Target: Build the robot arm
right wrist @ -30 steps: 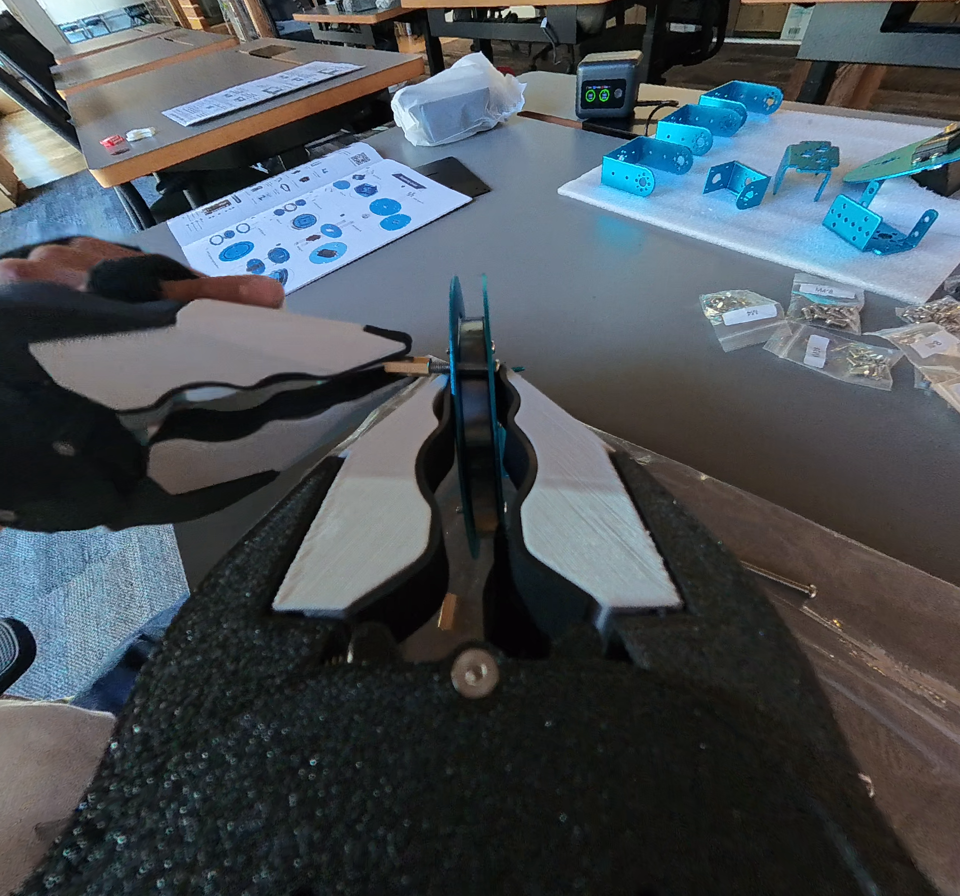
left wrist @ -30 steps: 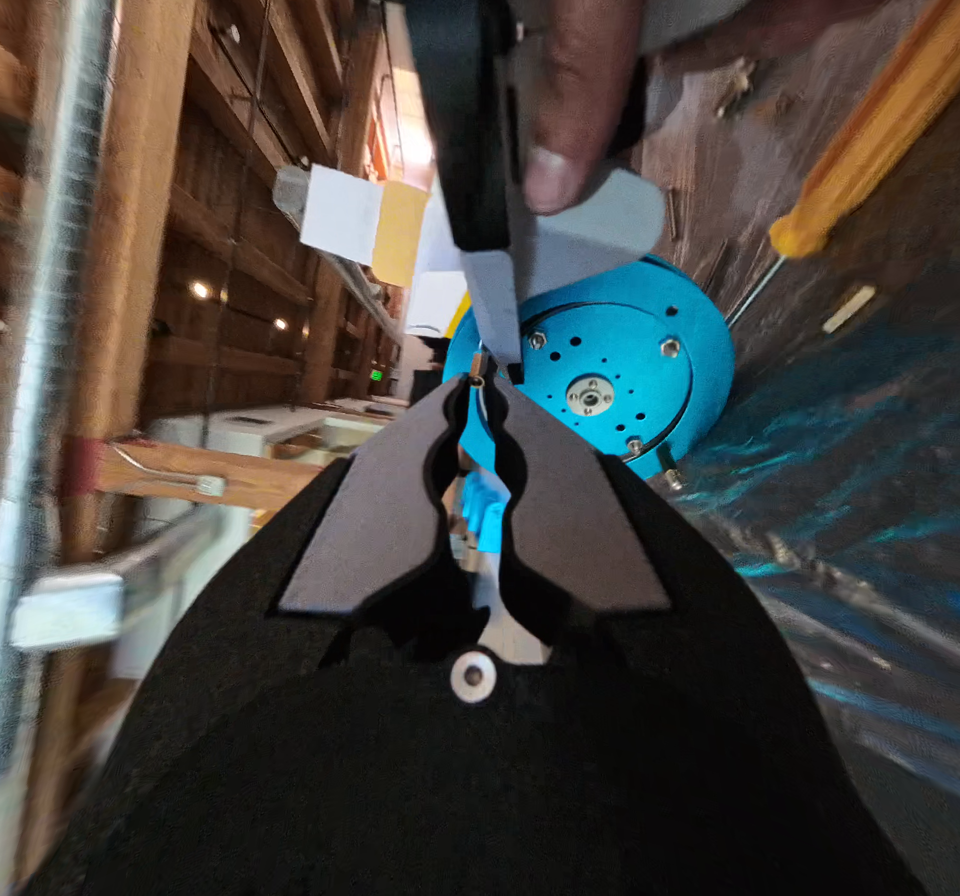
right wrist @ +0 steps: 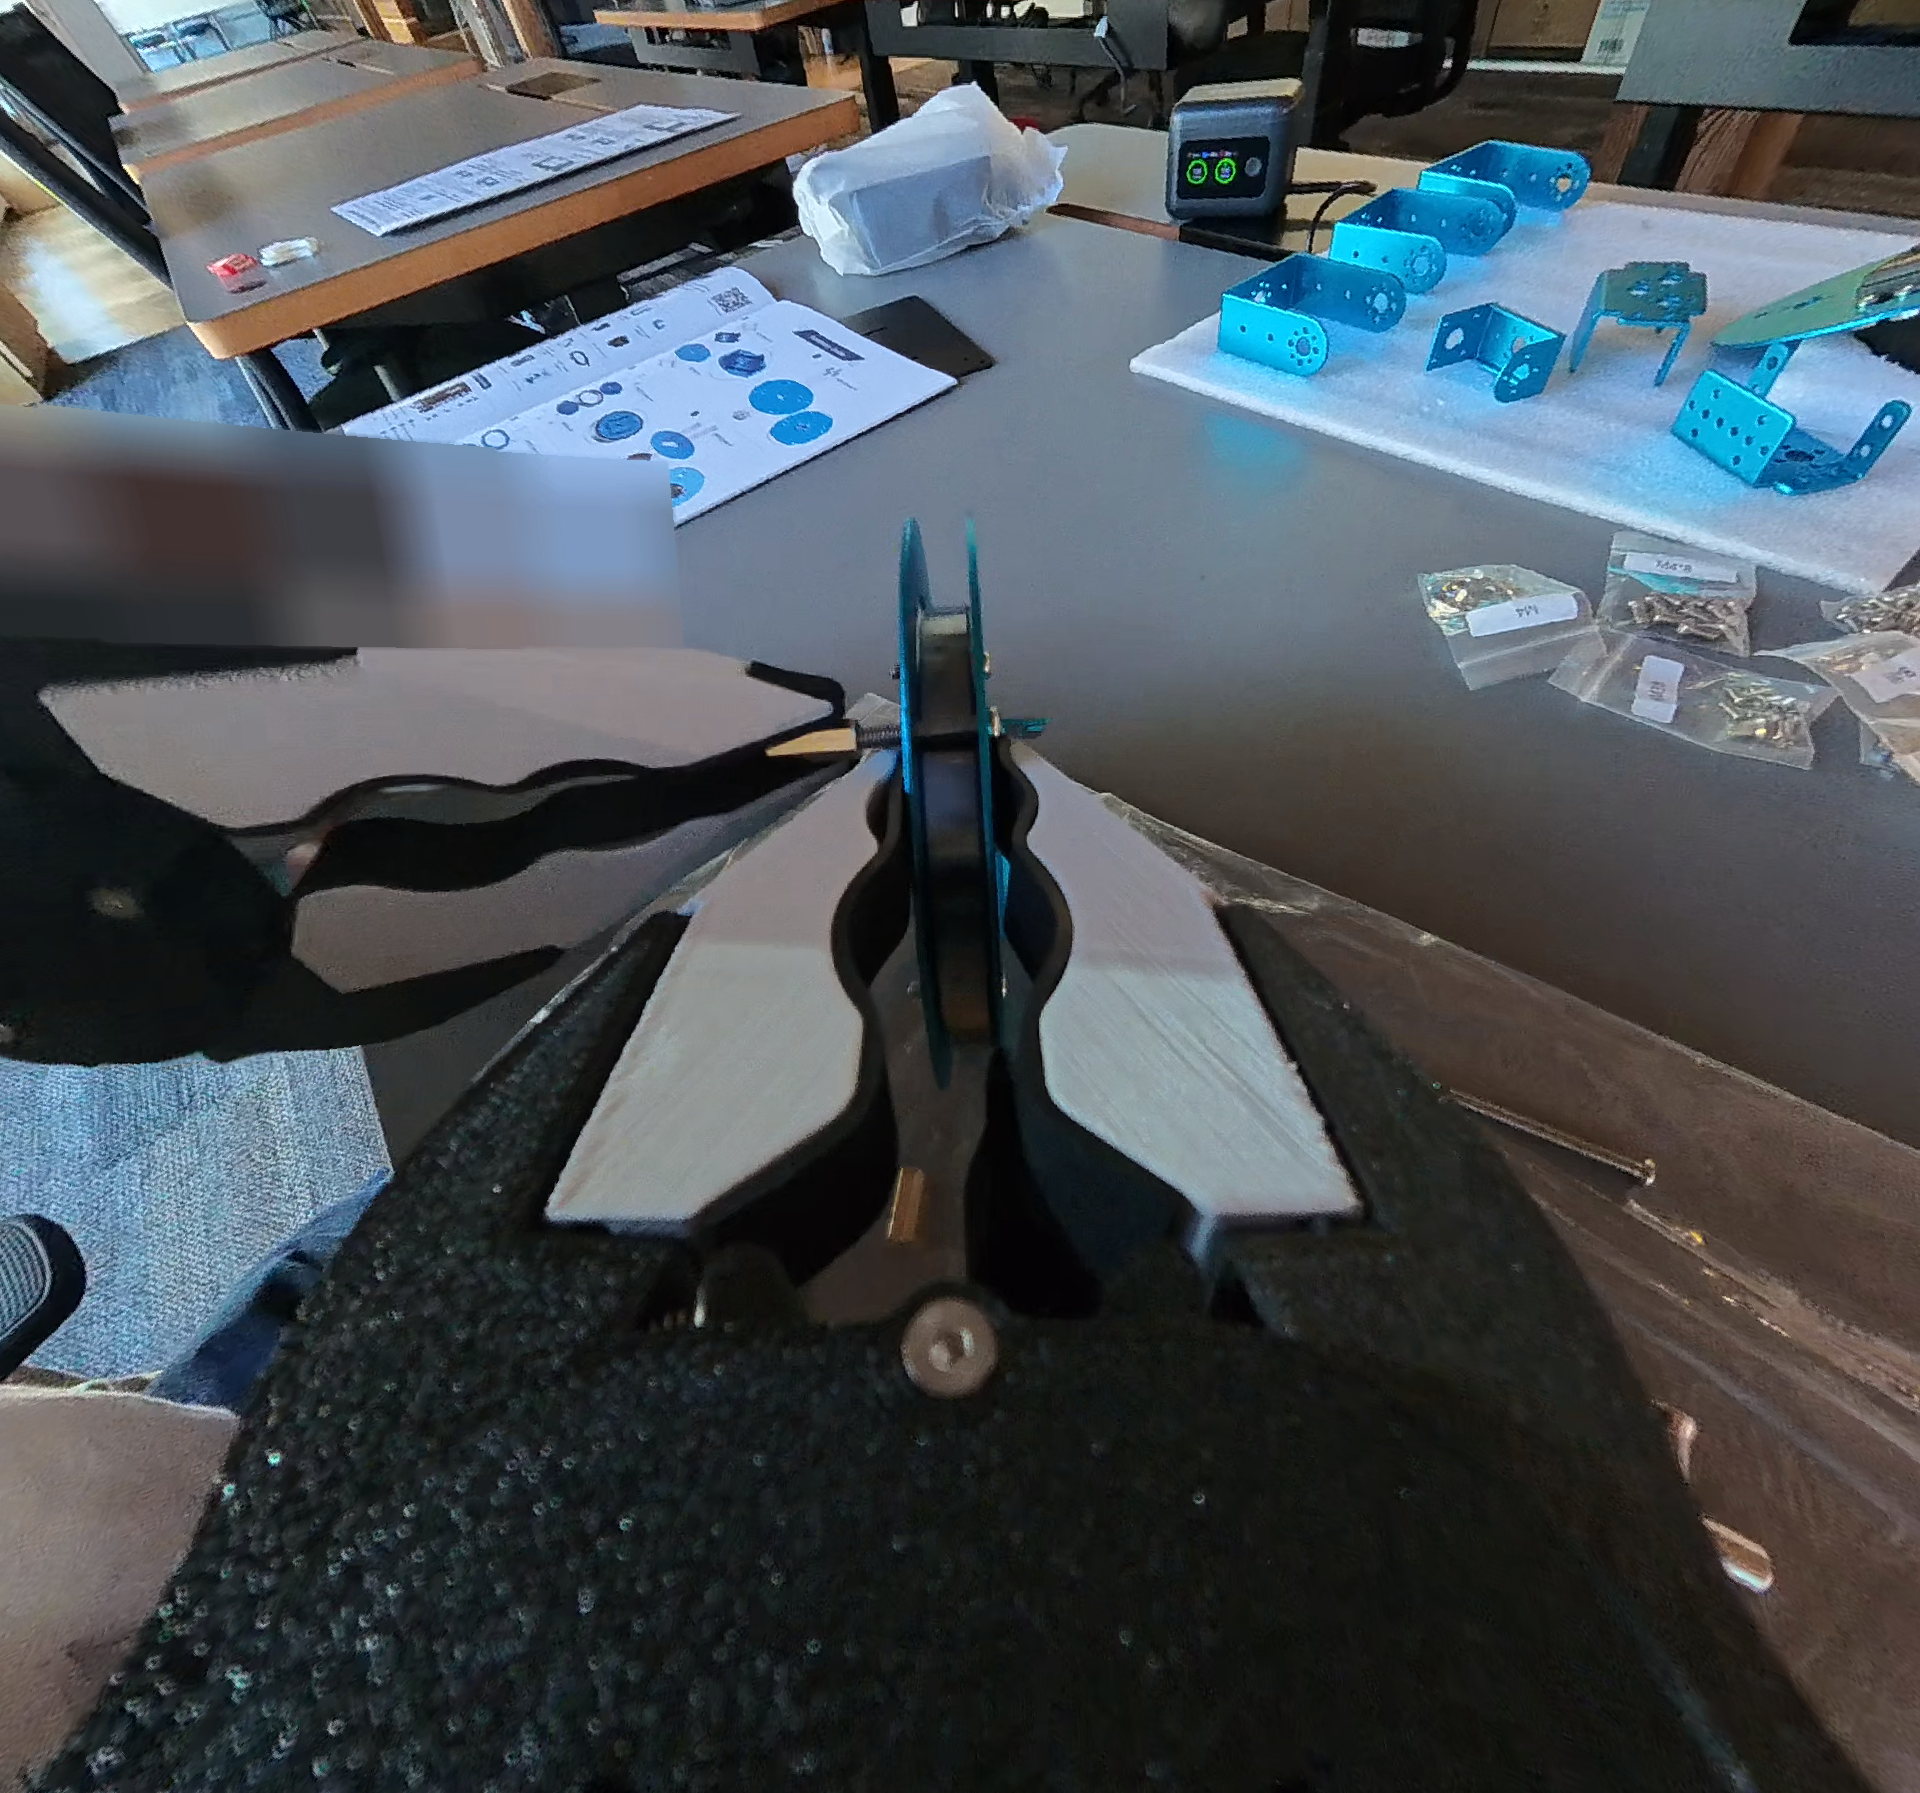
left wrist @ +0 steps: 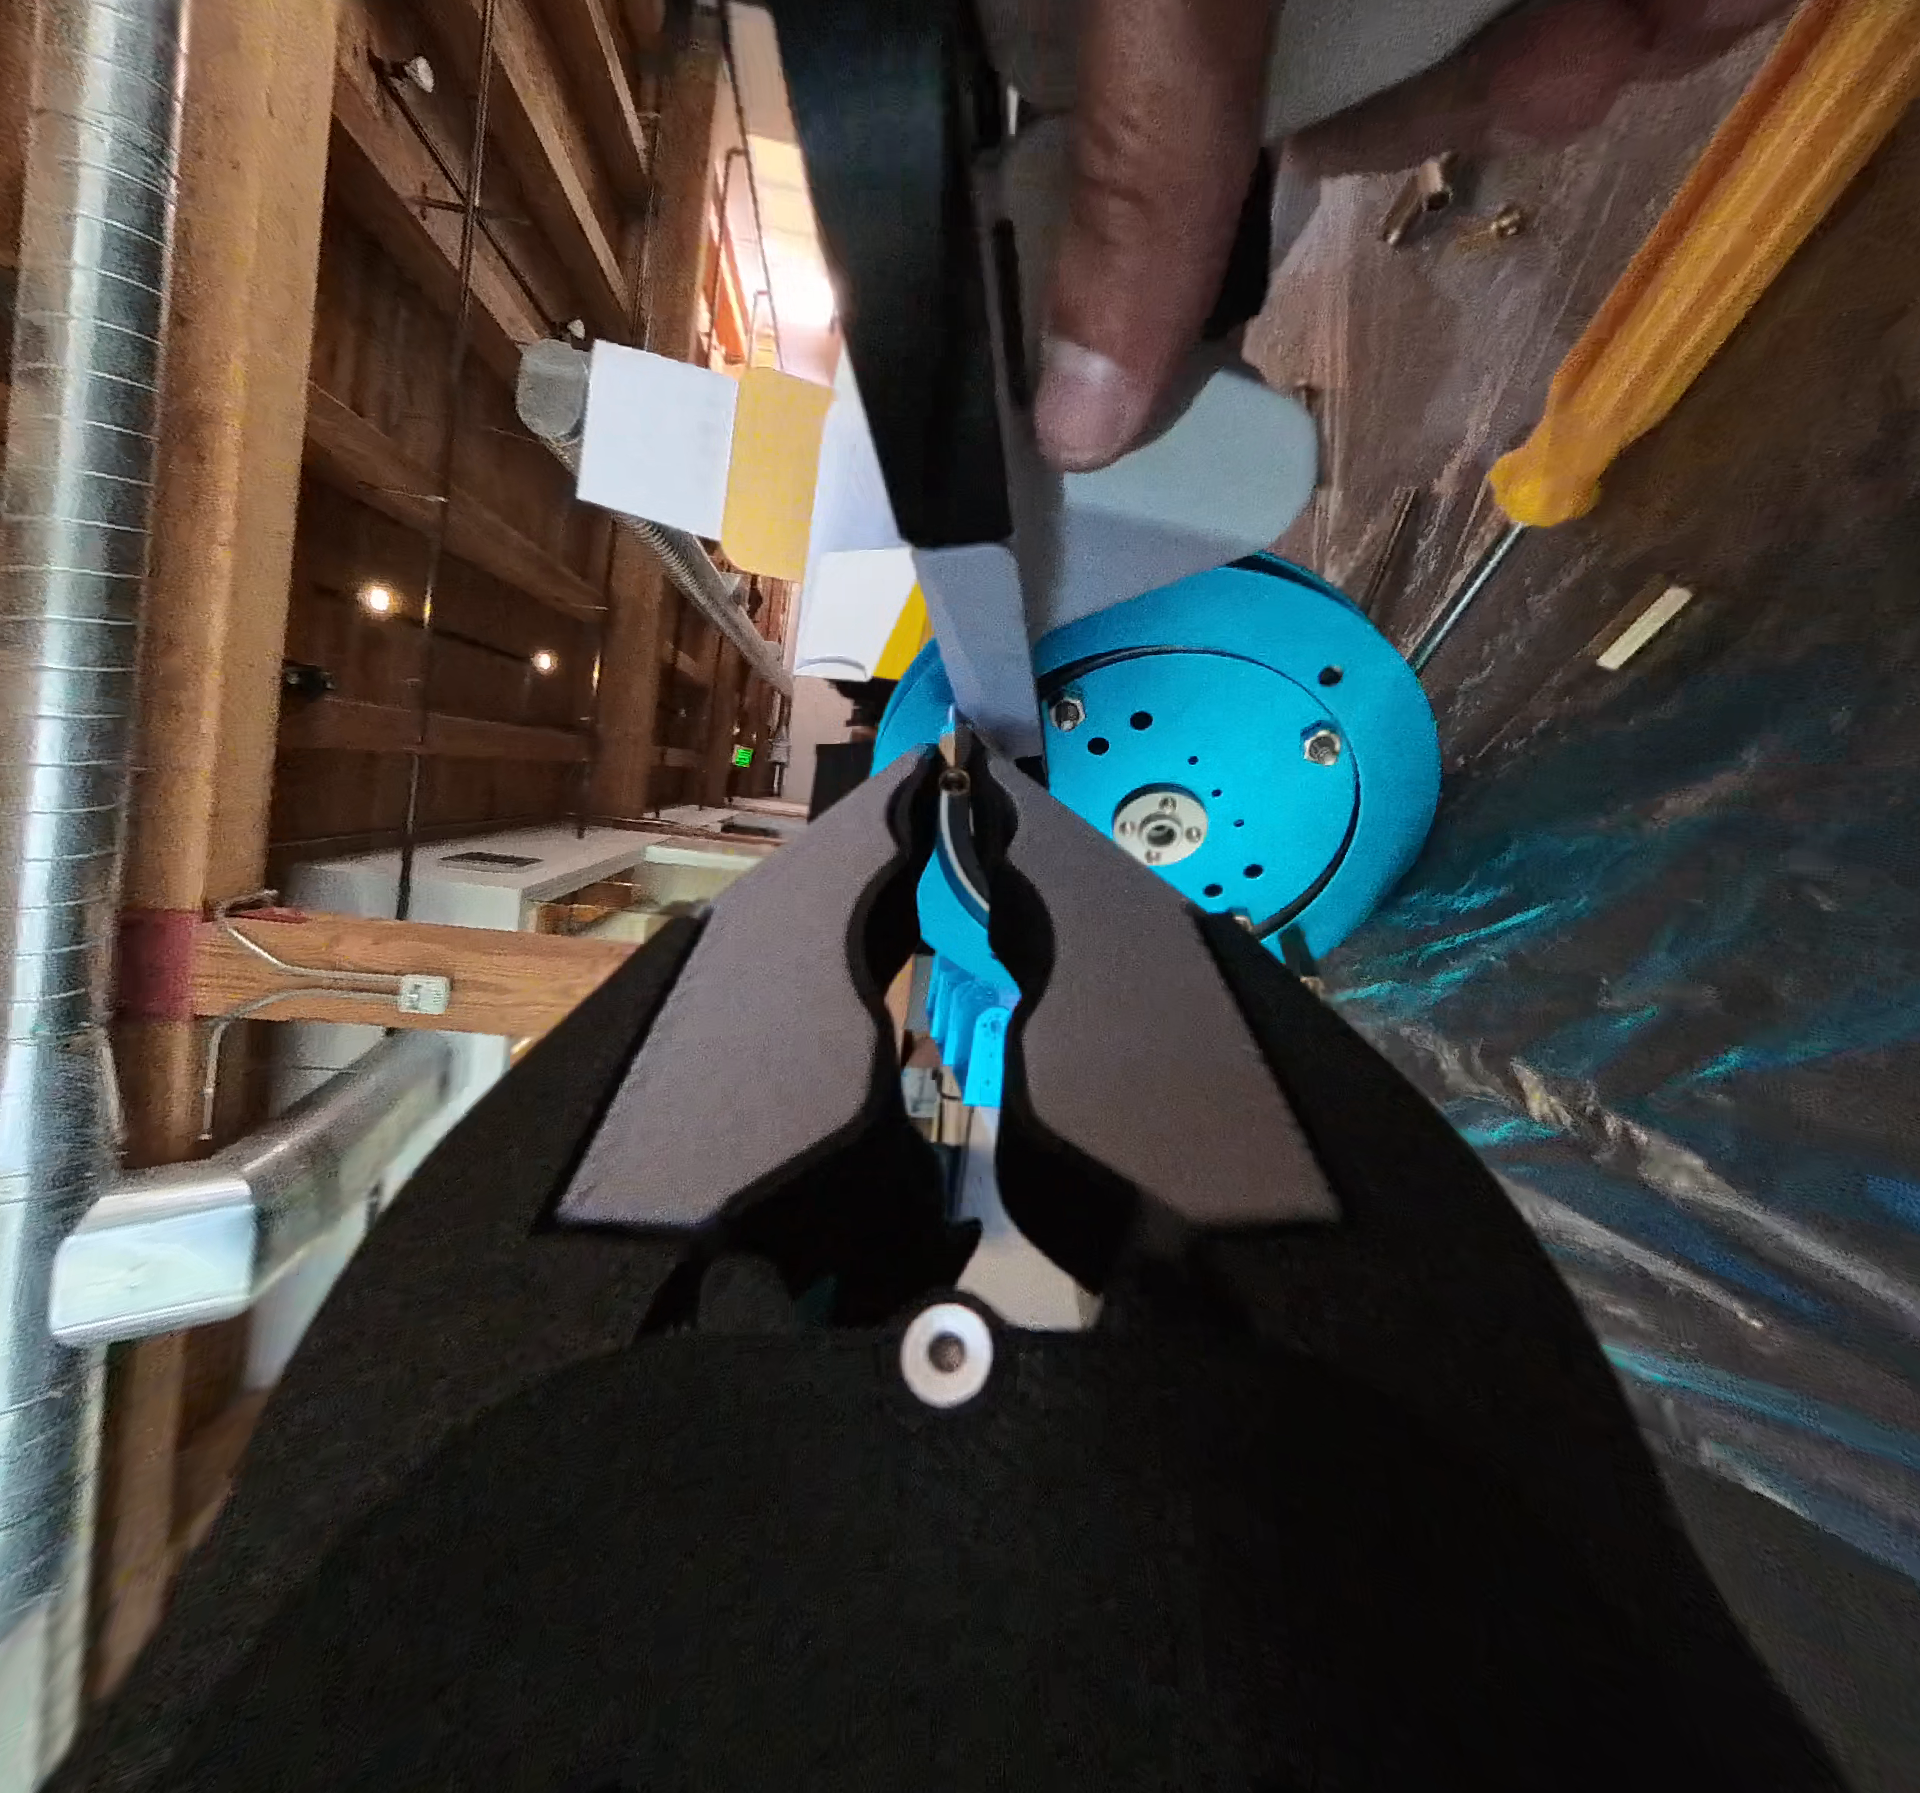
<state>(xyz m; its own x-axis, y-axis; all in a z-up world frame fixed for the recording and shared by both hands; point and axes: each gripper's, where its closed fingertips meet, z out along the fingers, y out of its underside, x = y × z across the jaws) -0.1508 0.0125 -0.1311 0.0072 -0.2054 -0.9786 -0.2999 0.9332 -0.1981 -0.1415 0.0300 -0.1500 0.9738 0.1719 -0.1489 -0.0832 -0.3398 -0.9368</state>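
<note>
My right gripper (right wrist: 945, 767) is shut on a blue round disc assembly (right wrist: 940, 808), two blue plates with a black ring between them, held edge-on above the grey table (right wrist: 1195, 600). My left gripper (right wrist: 821, 730) reaches in from the left, shut on a small brass standoff (right wrist: 816, 744). The standoff's threaded end touches the left plate. In the left wrist view the left gripper (left wrist: 954, 756) pinches the standoff (left wrist: 954, 777) against the disc assembly's (left wrist: 1195, 756) rim. The right gripper's fingers (left wrist: 987, 642) come down from above, with a person's finger on them.
An orange-handled screwdriver (left wrist: 1714, 237) lies on the plastic sheet. An open manual (right wrist: 665, 393), a white foam sheet (right wrist: 1558, 424) with blue brackets (right wrist: 1299, 320), bags of screws (right wrist: 1683, 694), a wrapped bundle (right wrist: 925, 185) and a small grey device (right wrist: 1231, 148) sit on the table.
</note>
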